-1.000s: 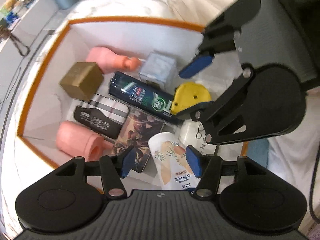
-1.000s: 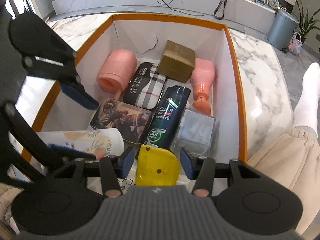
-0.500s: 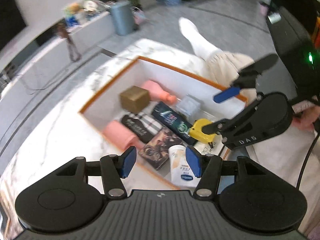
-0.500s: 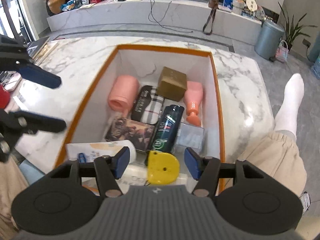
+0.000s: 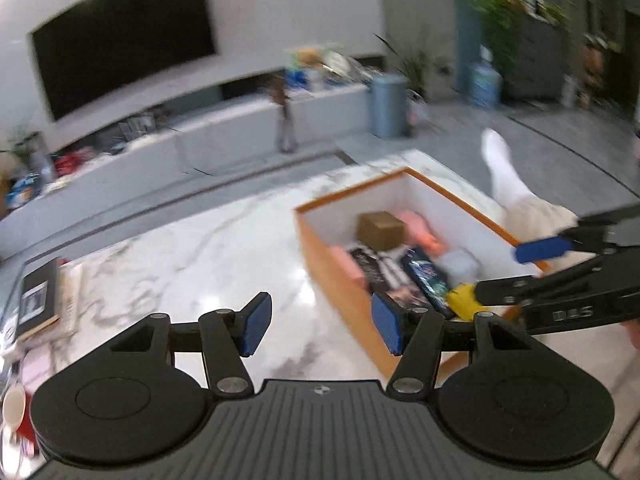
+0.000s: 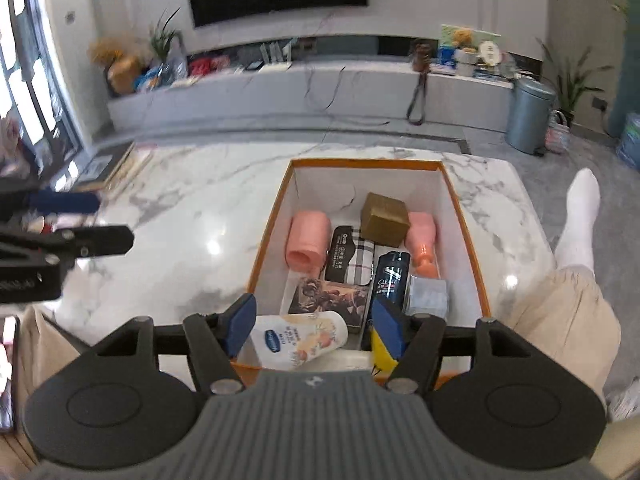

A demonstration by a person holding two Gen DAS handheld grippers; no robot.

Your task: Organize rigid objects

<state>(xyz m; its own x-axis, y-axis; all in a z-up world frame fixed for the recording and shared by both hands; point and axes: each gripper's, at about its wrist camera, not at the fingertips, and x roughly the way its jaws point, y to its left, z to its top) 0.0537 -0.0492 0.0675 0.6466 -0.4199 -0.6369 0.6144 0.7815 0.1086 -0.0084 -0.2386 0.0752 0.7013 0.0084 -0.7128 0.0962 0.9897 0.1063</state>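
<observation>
The white marble-patterned desk (image 6: pixel 192 240) lay bare and glossy across its left stretch, open room from the far edge to the orange-rimmed white cardboard box (image 6: pixel 468 240), which stood toward the right (short end toward the camera in the right wrist view). The left gripper (image 5: pixel 320 328) hung above that bare surface, fingers wide with nothing between them. The right gripper (image 6: pixel 312 328) hovered over the box's near rim; its fingers had just been opening and stood wide, gripping nothing. Inside the box, left to right: a pink cylinder (image 6: pixel 306 236) lying lengthwise, open end nearest; a dark shampoo bottle (image 6: pixel 390 276) with its long axis along the box; a pink bottle (image 6: pixel 422 236), neck nearest. A white printed tube (image 6: pixel 300 338) lay crosswise at the near end.
</observation>
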